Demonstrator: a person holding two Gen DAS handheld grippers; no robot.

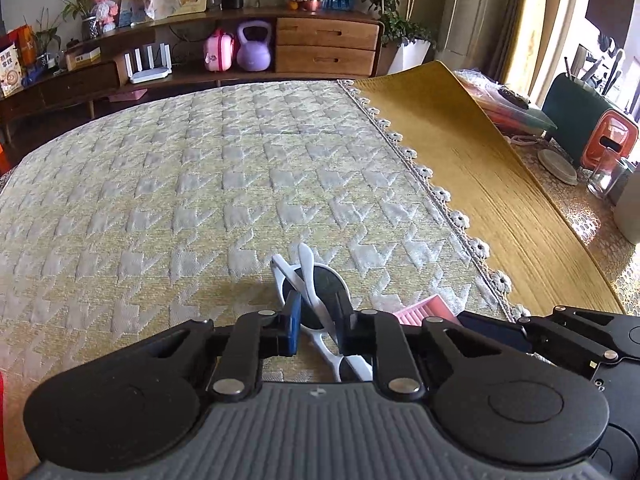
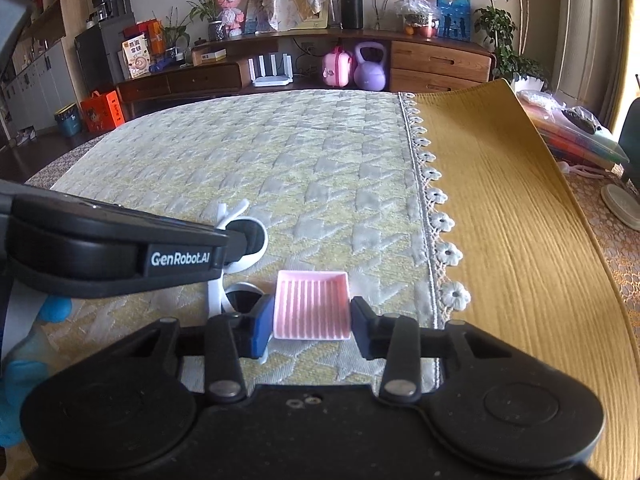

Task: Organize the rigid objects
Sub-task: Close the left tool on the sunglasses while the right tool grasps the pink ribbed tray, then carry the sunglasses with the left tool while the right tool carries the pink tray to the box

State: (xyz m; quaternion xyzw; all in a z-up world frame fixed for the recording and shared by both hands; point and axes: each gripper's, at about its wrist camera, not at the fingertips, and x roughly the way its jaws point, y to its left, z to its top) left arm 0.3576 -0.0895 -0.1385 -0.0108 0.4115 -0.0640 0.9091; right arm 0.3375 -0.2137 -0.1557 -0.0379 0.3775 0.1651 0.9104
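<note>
White-framed sunglasses (image 1: 320, 296) with dark lenses lie folded on the patterned cloth. My left gripper (image 1: 318, 322) has its blue-padded fingers closed against the frame, one on each side. The sunglasses also show in the right wrist view (image 2: 244, 240), partly hidden behind the left gripper's body (image 2: 120, 252). A pink ribbed square tray (image 2: 310, 304) sits between the fingers of my right gripper (image 2: 310, 322), which press on its two sides. A corner of the tray shows in the left wrist view (image 1: 424, 310).
The yellow-grey houndstooth cloth (image 1: 200, 184) covers the table, with a lace edge (image 2: 434, 216) and a mustard mat (image 2: 512, 208) to the right. Stacked packets (image 2: 576, 136), a round coaster (image 1: 558, 166) and a glass (image 1: 606, 176) lie at the far right. A sideboard (image 1: 320, 40) stands behind.
</note>
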